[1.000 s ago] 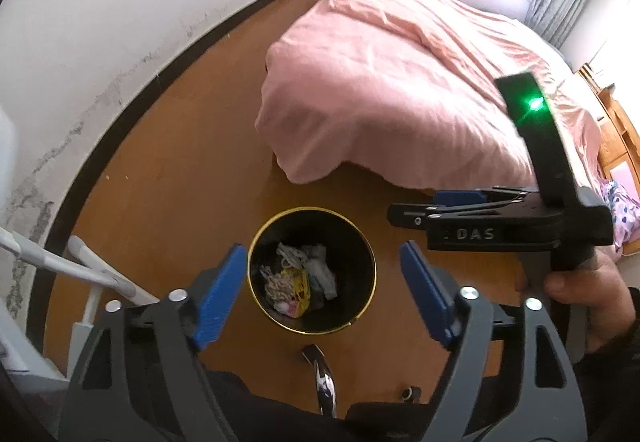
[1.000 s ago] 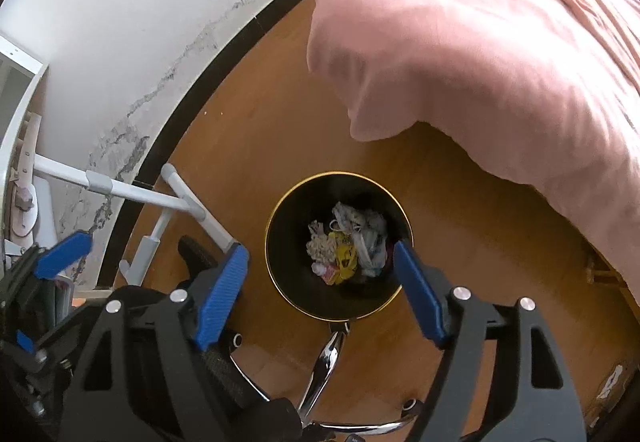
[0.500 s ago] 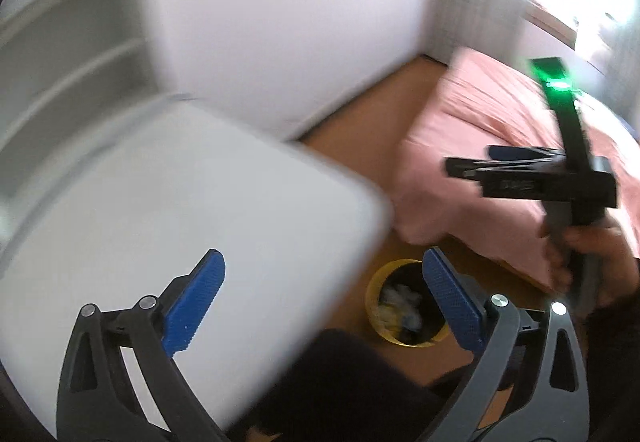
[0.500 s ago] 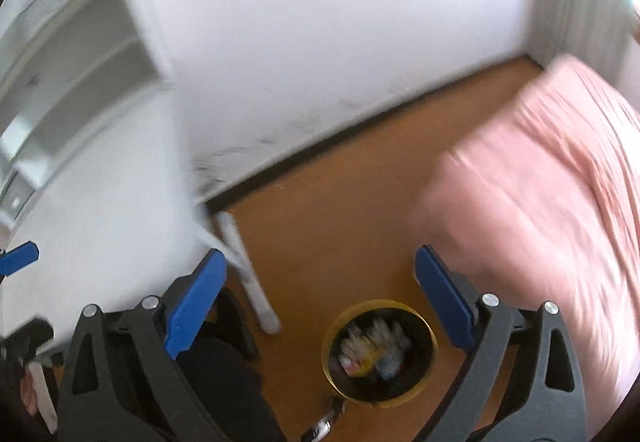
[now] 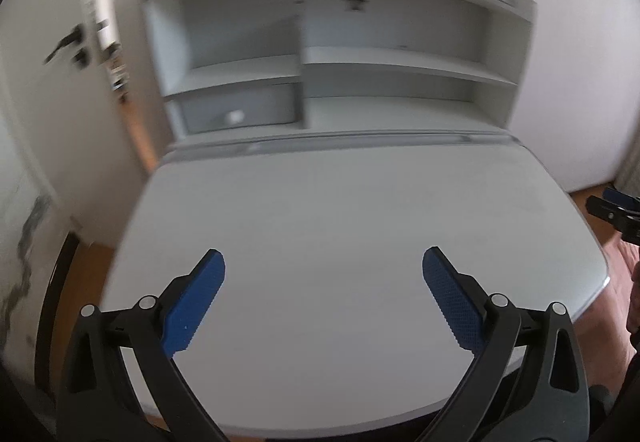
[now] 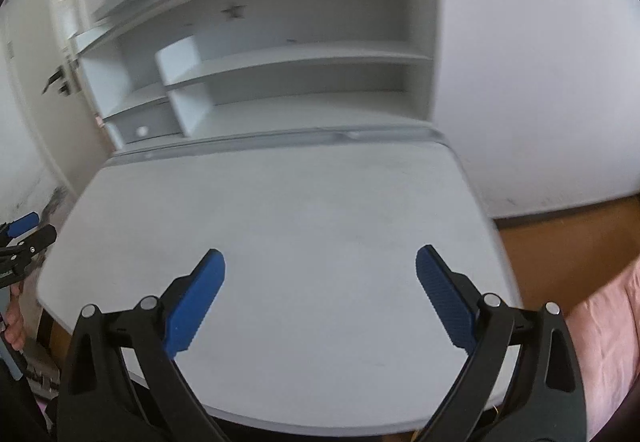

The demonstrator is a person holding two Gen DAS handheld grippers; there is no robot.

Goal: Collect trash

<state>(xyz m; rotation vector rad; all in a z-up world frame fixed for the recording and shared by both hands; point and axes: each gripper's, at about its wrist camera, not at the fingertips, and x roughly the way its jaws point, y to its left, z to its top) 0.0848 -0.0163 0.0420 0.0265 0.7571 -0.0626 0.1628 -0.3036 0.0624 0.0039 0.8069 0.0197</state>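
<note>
The table (image 5: 360,201) is plain pale grey, as is the shelf unit (image 5: 392,57) behind it. Both tools have black frames and blue, fine-textured pads (image 5: 452,306). The floor (image 6: 560,242) is orange-brown; the bedcover (image 6: 608,330) is pink.

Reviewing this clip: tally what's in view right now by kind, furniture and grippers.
Desk: 1
Shelf unit: 1
Drawer: 1
Bed: 1
Grippers: 2, left gripper and right gripper, both open, nothing between the jaws
Total: 6

Bare white desk (image 5: 360,209); shelves (image 5: 320,81) behind
</note>
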